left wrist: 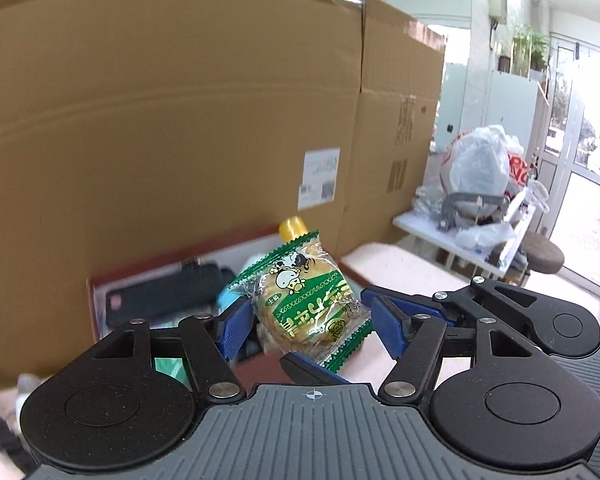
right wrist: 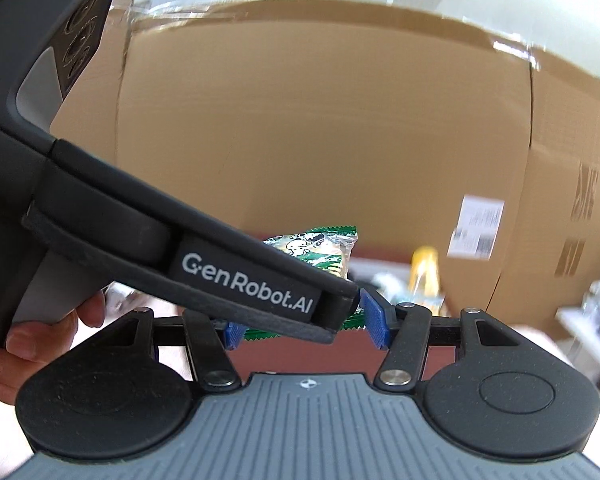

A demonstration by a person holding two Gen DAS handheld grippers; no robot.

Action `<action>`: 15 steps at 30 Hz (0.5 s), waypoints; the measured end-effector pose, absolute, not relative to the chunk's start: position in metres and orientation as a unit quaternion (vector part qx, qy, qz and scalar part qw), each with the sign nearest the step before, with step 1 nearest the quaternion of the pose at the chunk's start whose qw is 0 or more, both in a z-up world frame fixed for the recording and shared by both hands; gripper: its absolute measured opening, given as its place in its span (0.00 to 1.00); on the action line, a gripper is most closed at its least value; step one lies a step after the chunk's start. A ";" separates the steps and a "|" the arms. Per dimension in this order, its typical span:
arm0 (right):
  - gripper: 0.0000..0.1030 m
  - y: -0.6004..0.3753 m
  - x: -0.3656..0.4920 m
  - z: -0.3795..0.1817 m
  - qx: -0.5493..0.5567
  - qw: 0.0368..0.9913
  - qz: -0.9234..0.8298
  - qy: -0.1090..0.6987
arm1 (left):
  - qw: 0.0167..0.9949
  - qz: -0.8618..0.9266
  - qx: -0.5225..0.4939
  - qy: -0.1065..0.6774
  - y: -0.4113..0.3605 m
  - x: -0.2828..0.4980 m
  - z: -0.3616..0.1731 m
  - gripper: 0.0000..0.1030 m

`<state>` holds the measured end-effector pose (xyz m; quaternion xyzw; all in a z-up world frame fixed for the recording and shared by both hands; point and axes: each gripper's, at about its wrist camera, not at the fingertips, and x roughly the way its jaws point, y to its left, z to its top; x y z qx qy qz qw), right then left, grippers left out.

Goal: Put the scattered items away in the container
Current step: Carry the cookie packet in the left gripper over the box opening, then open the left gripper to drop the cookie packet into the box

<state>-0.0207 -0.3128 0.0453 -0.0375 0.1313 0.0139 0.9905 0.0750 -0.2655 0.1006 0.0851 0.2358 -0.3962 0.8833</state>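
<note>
A green and clear snack packet (left wrist: 308, 300) with biscuits inside hangs between my left gripper's (left wrist: 308, 322) open blue pads, touching neither. A blue-padded finger of my right gripper (left wrist: 312, 368) comes in from below and pinches the packet's lower edge. In the right wrist view the packet (right wrist: 320, 252) shows partly behind the left gripper's body (right wrist: 244, 284); my right gripper (right wrist: 304, 326) holds its lower green edge. Behind it sits a red-rimmed container (left wrist: 96, 292) with a black case (left wrist: 168, 296) and a yellow-capped bottle (left wrist: 292, 227).
A large cardboard box (left wrist: 180, 120) stands right behind the container. A pinkish tabletop (left wrist: 400, 268) runs to the right. Further right is a white table (left wrist: 440, 228) with plastic bags (left wrist: 480, 160), a round stool (left wrist: 544, 256) and a glass door.
</note>
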 end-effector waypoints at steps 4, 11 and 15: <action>0.62 -0.331 0.003 0.062 -0.031 0.992 0.012 0.119 | 0.886 -0.397 0.095 0.221 -0.287 0.098 0.111 0.72; 0.61 -0.354 0.043 0.067 -0.030 0.990 0.013 0.134 | 0.880 -0.397 0.105 0.239 -0.322 0.147 0.098 0.74; 0.56 -0.364 0.067 0.057 -0.037 0.989 0.012 0.145 | 0.871 -0.401 0.101 0.266 -0.335 0.176 0.079 0.68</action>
